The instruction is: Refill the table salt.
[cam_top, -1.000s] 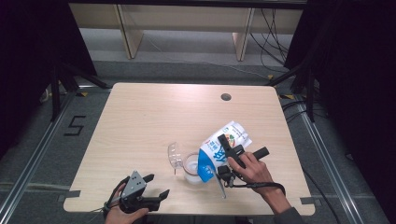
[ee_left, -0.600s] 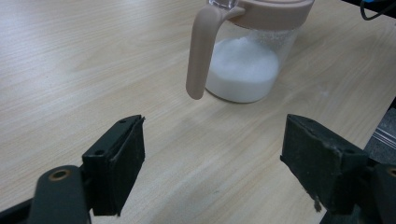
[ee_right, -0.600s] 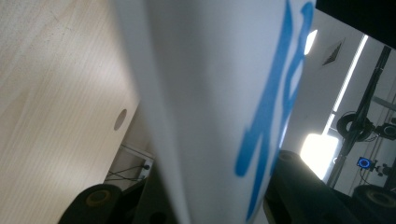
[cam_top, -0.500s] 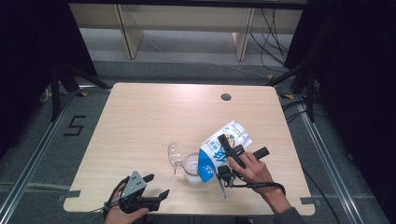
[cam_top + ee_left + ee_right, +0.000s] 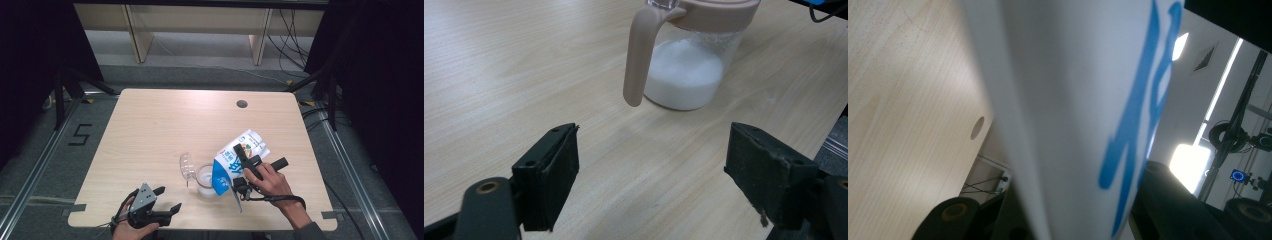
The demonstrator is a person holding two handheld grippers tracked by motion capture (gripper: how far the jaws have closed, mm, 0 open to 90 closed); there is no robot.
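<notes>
Over jar (image 5: 206,179): R fingers (image 5: 239,170) clamp tilted carton (image 5: 235,160); L fingers (image 5: 167,200) spread, low.

**Black grippers, bare hands, trailing cables**

Two matte black two-jaw grippers. On the left gripper (image 5: 167,199), a grey three-cornered plate (image 5: 144,196) on top, blocky rectangular jaw pads, a brass-coloured rivet (image 5: 487,187) on the near link. From the right gripper (image 5: 239,159), a black cable (image 5: 280,198) looped around the wrist. Dark grey sleeve (image 5: 307,232) at the right forearm.

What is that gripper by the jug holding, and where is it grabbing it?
The right hand-held gripper holds a blue-and-white carton by its sides, tipped over the jug. The left hand-held gripper holds nothing.
</notes>
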